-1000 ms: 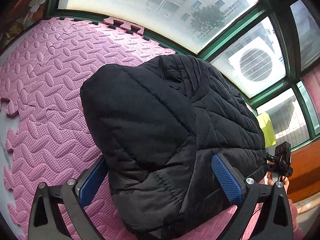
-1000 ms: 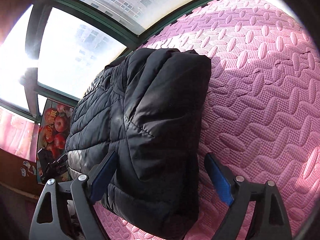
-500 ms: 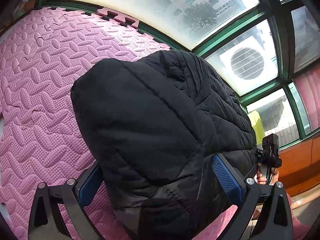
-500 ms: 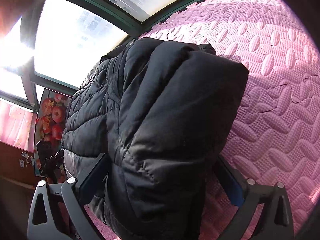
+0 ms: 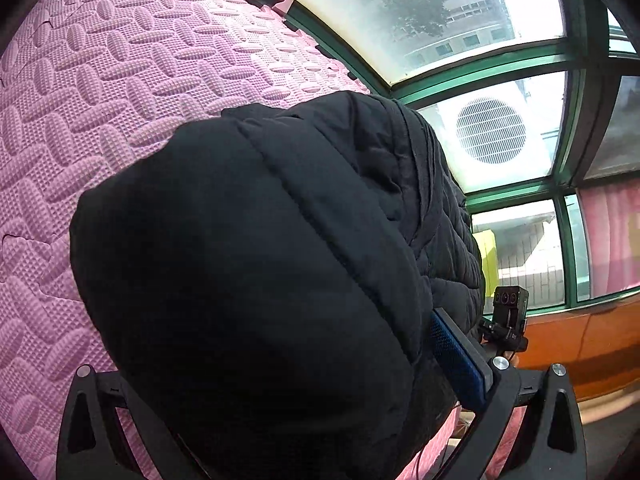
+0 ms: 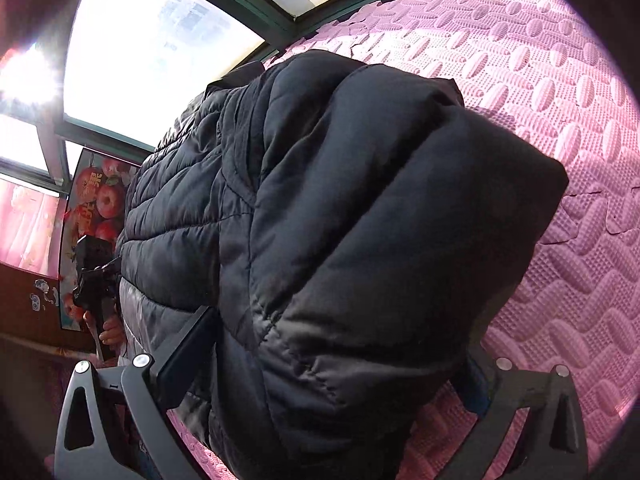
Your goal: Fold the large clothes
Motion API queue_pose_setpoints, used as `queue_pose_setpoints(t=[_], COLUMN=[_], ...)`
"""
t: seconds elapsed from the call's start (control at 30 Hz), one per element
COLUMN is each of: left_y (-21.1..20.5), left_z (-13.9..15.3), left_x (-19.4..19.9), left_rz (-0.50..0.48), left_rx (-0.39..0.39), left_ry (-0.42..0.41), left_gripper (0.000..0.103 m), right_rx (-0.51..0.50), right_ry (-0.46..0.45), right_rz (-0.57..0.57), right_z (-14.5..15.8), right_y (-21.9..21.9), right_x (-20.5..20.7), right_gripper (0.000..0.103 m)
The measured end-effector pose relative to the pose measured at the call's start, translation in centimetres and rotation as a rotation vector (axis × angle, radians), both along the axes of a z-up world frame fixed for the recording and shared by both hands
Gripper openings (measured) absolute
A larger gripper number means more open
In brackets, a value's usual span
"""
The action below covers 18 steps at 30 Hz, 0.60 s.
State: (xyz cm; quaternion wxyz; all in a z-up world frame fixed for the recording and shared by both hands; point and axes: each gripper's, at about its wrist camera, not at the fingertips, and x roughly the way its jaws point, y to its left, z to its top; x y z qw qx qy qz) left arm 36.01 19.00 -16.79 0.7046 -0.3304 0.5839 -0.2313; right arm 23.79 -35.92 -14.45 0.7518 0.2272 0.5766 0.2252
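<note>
Since 1 second ago the black puffer jacket (image 5: 256, 280) has swelled to fill most of both views, so both grippers have pushed forward into its near end, and less of the pink foam mat (image 5: 100, 80) shows around it.

The left gripper (image 5: 280, 392) has its jaws spread wide with the padded bulk sitting between them; only its blue right pad (image 5: 456, 356) shows, touching the fabric, while the other finger is hidden under the jacket. The right gripper (image 6: 332, 364) is likewise spread around the near end of the bundle, its dark left finger (image 6: 188, 344) pressed against the side. Neither looks pinched tight on a layer; they straddle the roll.

The jacket lies on the mat as a thick, compact bundle running away toward the green-framed window (image 5: 500, 64), already doubled over itself, with a rounded folded edge nearest the cameras. By my reading the main folds are done and what remains is 1 last turn or a pressing-down and tidying of the shape.

The shell is a smooth, faintly shiny quilted cloth, stitched in diagonal channels, puffy and springy. The mat is embossed with oval ridges and joined by jigsaw edges
</note>
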Motion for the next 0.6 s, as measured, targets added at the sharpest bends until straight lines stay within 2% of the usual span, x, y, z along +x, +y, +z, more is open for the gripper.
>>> queue_pose_setpoints(t=[0.1, 0.23, 0.3, 0.47, 0.53, 0.6], left_y=[0.1, -0.3, -0.8, -1.9, -2.2, -2.3], left_z=[-0.6, -0.7, -0.7, -0.5, -0.3, -0.6], left_x=[0.9, 2.0, 2.3, 2.3, 2.1, 2.2], left_rz=[0.027, 0.018, 0.011, 0.012, -0.006, -0.019], left_rx=[-0.038, -0.027, -0.022, -0.086, -0.077, -0.038], left_ry=[0.034, 0.055, 0.048, 0.017, 0.001, 0.022], left_gripper=[0.103, 0.103, 0.103, 0.103, 0.103, 0.103], right_rx=[-0.006, -0.012, -0.014, -0.011, -0.001, 0.010], right_ry=[0.009, 0.021, 0.019, 0.011, 0.006, 0.000], right_rz=[0.012, 0.022, 0.033, 0.045, 0.051, 0.055], right_z=[0.0, 0.0, 0.0, 0.0, 0.0, -0.1], right_y=[0.2, 0.3, 0.5, 0.7, 0.7, 0.7], right_x=[0.2, 0.3, 0.4, 0.3, 0.4, 0.4], right_gripper=[0.103, 0.103, 0.103, 0.103, 0.103, 0.103])
